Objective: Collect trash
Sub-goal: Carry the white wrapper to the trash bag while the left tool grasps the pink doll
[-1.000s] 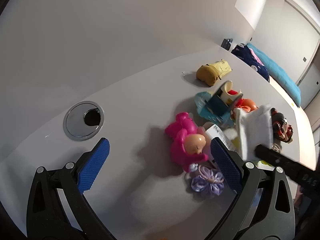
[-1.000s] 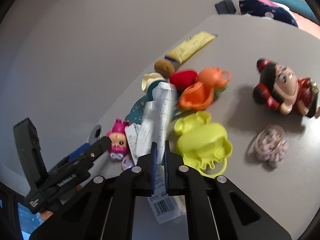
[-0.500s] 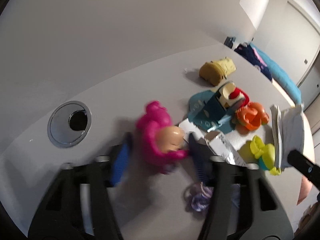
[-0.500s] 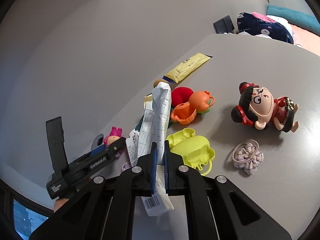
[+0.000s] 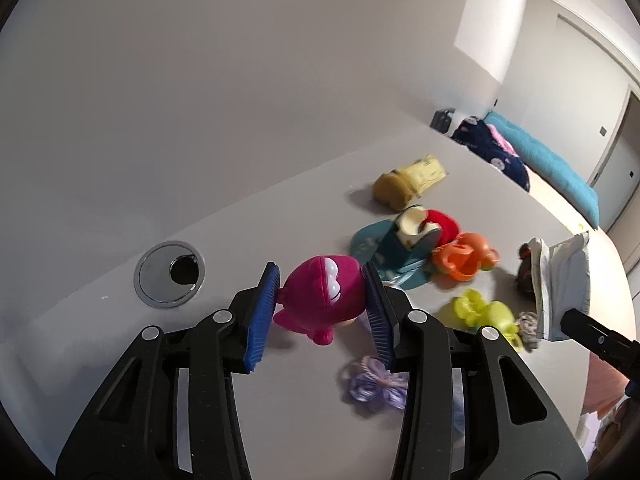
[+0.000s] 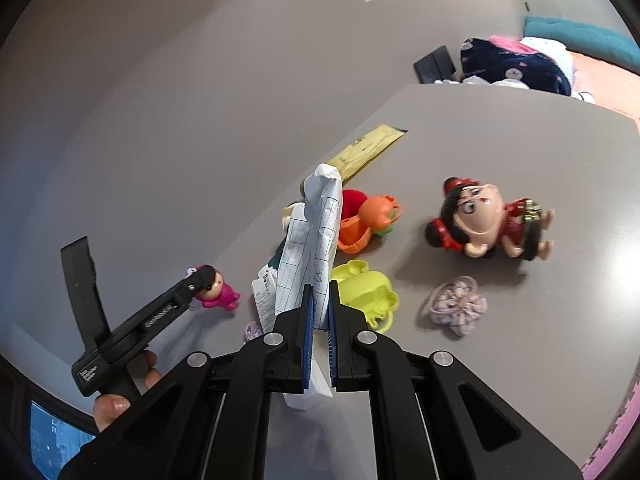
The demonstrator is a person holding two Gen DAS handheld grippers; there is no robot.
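Barcoded white wrapper (image 6: 263,300): print too small.

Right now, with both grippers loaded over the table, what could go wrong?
1. The left gripper has just closed on the pink doll, a toy, not trash; it may get binned by mistake.
2. The doll is rounded and pinched only at its sides, so it could slip out.
3. The right gripper holds the folded paper by its lower part; the tall free end could sag or snag the orange toy on the way past.
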